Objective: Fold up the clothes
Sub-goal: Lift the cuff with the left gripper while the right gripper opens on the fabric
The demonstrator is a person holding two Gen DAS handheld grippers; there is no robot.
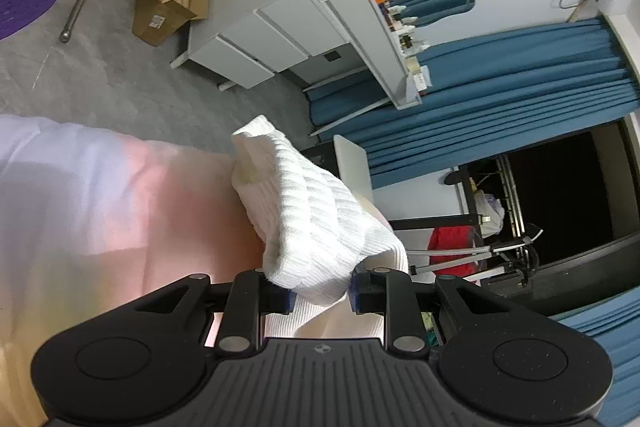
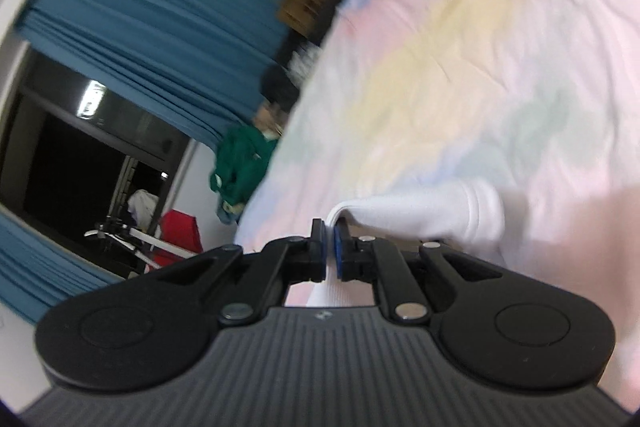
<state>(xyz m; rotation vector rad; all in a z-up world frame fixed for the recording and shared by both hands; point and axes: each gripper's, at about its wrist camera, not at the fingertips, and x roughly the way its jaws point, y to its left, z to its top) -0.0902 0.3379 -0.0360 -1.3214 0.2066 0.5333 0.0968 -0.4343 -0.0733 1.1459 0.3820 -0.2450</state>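
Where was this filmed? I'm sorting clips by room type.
Probably a bedroom: a pastel quilted bedspread lies under the white knit garment, with a grey drawer unit and blue curtains by a dark window.

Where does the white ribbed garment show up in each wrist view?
Left wrist: the white ribbed garment is bunched at lower centre, between the left hand-held gripper's fingers.
Right wrist: it is right of centre, an edge pinched in the right hand-held gripper.
Shared landmark: blue curtains.
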